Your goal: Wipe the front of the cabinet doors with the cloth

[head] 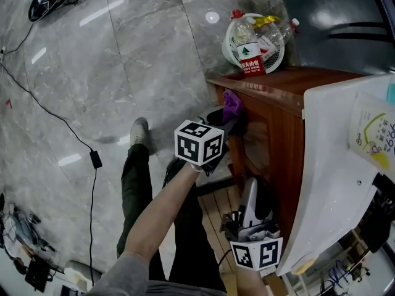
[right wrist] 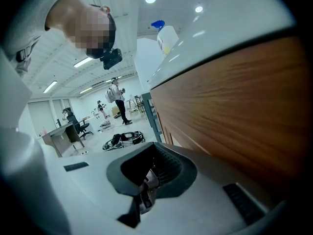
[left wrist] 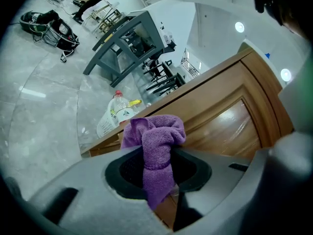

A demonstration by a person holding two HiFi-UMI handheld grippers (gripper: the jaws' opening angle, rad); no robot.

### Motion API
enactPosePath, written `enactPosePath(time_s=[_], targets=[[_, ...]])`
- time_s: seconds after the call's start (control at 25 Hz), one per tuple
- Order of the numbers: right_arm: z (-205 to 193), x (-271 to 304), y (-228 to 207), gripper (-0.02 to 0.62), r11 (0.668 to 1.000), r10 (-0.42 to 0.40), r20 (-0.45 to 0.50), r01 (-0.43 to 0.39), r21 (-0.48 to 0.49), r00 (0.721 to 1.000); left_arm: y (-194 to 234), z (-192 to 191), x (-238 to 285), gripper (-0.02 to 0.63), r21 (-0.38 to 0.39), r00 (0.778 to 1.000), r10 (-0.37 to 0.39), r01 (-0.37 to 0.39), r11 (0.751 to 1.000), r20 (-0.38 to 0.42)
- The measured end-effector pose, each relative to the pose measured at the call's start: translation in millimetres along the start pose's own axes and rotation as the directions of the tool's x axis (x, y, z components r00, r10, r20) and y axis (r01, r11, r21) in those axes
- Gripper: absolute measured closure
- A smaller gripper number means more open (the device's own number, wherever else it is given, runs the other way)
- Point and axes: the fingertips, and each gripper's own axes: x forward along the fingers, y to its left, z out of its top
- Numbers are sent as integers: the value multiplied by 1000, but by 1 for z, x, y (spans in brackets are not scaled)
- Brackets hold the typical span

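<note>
A purple cloth [head: 231,103] is bunched between the jaws of my left gripper [head: 229,119], which is shut on it. The cloth sits at the top edge of the wooden cabinet [head: 285,147], next to its door panel [head: 256,142]. In the left gripper view the cloth [left wrist: 157,148] hangs folded over the jaws, with the glossy door [left wrist: 230,124] right behind it. My right gripper [head: 251,189] is lower, close to the cabinet's front, jaws shut with nothing in them. In the right gripper view, wood grain [right wrist: 239,102] fills the space beside that gripper [right wrist: 145,182].
A white basket of plastic bottles [head: 256,42] stands on the floor beyond the cabinet. A white countertop [head: 336,165] overhangs the cabinet, with a spray bottle [right wrist: 167,38] on it. A cable [head: 92,156] crosses the grey tile floor at the left. My legs stand below.
</note>
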Motion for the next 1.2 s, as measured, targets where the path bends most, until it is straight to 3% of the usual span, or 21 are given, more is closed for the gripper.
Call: enactPosePath(time_s=[0.2,0.76,1.2], targets=[[-3,0,-5,586,1000,-10,-3,10,6,1000,22,-16,9,483,7,998,35,-35,999,-61],[-10,-3,-7,586,999,-37,-3,37,22,999,25,-20,2,483,-16,997,10,-12,1000,-73],[6,-22,3,586,997,-69,41,68,37,997,-39,-12,-69,482,9,997,-70,70,997,-28]])
